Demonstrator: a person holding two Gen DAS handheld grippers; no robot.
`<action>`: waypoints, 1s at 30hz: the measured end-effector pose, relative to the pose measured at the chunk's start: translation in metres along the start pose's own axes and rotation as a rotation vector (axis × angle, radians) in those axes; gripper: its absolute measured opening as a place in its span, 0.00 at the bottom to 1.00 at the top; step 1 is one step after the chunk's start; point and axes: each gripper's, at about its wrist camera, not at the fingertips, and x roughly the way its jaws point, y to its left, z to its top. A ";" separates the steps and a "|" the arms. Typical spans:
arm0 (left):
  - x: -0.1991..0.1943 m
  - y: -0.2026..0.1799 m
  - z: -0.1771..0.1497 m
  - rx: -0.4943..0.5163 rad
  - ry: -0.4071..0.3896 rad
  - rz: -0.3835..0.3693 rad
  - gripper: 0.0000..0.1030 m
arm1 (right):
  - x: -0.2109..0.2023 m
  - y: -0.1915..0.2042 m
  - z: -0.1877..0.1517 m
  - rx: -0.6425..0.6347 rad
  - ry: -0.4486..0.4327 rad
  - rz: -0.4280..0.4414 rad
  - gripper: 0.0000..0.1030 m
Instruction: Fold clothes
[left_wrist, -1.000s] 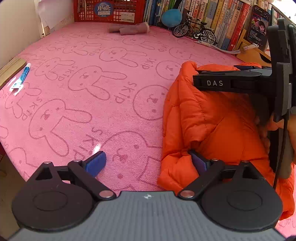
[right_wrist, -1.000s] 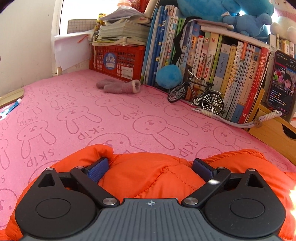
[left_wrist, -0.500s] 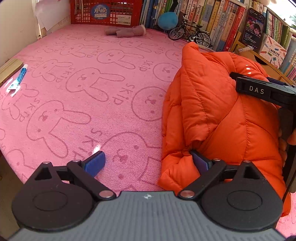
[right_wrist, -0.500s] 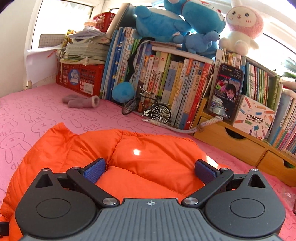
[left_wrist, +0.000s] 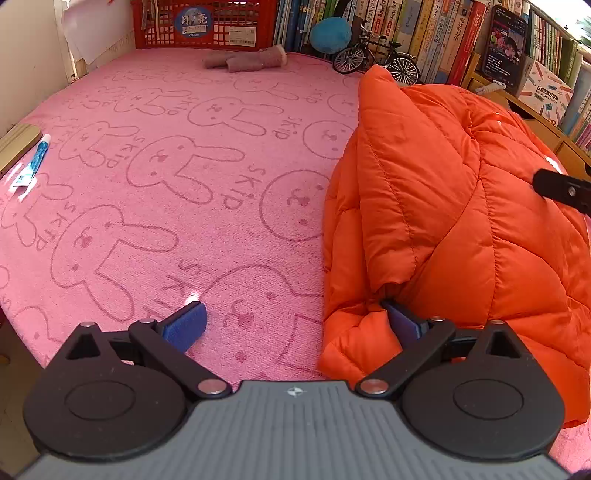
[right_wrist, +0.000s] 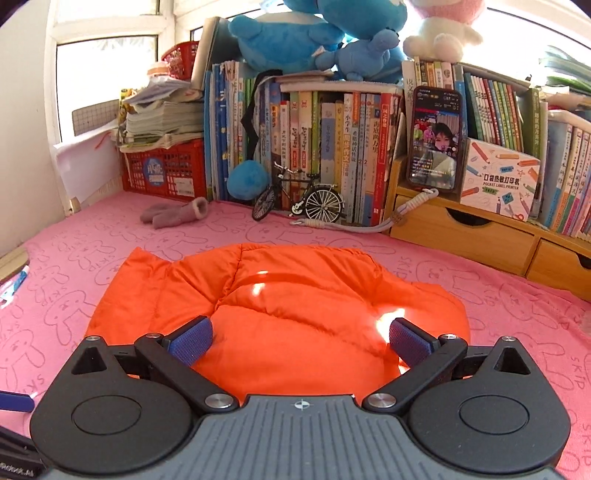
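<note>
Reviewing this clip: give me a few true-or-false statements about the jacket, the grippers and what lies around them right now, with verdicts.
1. The orange jacket lies on a pink mat printed with rabbits. True.
2. The left gripper is clamped shut on the jacket. False: its jaws stand wide open, having just been opening; one pad rests at the jacket's edge, with nothing pinched between the pads.
3. A model bicycle stands in front of the books. True.
4. The phone lies flat on the mat. False: it stands upright on the wooden drawer unit.
5. The right gripper is open above the jacket. True.
6. The grey glove lies on top of the jacket. False: it lies apart, near the red crate.
</note>
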 end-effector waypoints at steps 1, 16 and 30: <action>0.000 0.000 0.000 0.000 0.000 0.002 0.99 | -0.011 -0.006 -0.008 0.027 0.025 0.009 1.00; 0.001 0.003 0.004 0.009 0.018 -0.011 1.00 | -0.054 -0.082 -0.103 0.649 0.350 0.363 0.80; 0.022 0.030 0.069 0.071 -0.057 0.150 0.95 | 0.020 -0.032 -0.078 0.661 0.415 0.590 0.55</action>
